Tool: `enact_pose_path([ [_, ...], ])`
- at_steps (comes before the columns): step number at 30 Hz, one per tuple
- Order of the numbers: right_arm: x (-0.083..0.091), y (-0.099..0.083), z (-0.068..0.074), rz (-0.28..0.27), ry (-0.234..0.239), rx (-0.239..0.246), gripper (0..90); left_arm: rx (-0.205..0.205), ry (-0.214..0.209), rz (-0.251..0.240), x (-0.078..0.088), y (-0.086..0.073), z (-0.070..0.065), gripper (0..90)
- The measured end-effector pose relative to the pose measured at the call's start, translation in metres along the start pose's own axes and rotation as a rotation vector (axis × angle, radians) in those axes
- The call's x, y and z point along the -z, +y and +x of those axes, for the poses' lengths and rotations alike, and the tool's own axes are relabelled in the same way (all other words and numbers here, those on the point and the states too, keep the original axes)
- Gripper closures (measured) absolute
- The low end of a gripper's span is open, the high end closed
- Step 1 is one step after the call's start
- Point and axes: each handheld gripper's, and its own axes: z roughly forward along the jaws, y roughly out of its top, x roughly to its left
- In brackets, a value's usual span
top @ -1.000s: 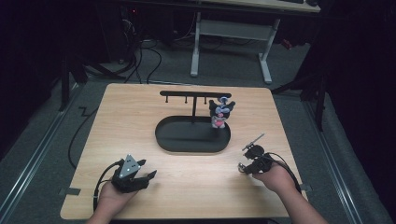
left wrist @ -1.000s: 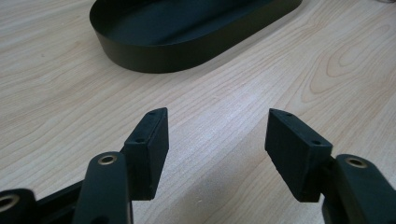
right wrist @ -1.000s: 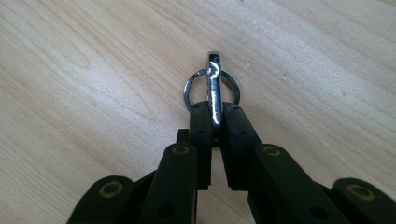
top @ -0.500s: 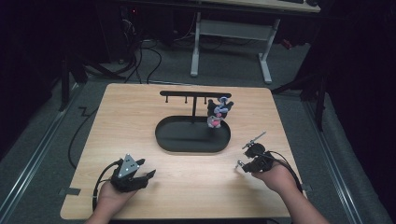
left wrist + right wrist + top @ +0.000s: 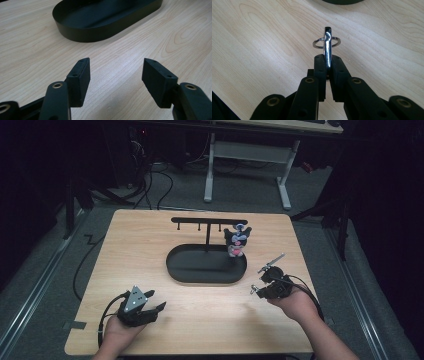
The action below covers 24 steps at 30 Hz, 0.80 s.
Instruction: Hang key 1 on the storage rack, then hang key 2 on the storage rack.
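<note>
A metal clasp with a key ring is clamped in the right tongs above the bench, near the black oval tray. The left tongs are held apart, empty.

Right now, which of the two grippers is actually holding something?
The right gripper: its jaws are shut on a shiny metal clip with a key ring through it. The left gripper is open, with bare table between its jaws.
</note>
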Motion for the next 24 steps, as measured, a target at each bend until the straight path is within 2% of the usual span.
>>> enact_pose_path([
  [8, 0.005, 0.004, 0.002, -0.020, -0.006, 0.001, 85.0, -0.027, -0.015, 0.003, -0.006, 0.000, -0.003, 40.4],
  [20, 0.019, 0.012, -0.003, -0.080, 0.006, -0.014, 85.0, -0.016, -0.018, -0.006, -0.003, 0.001, -0.004, 40.3],
  [24, 0.022, 0.018, -0.002, -0.066, -0.006, -0.009, 85.0, -0.018, -0.022, -0.004, -0.006, 0.002, -0.005, 40.3],
])
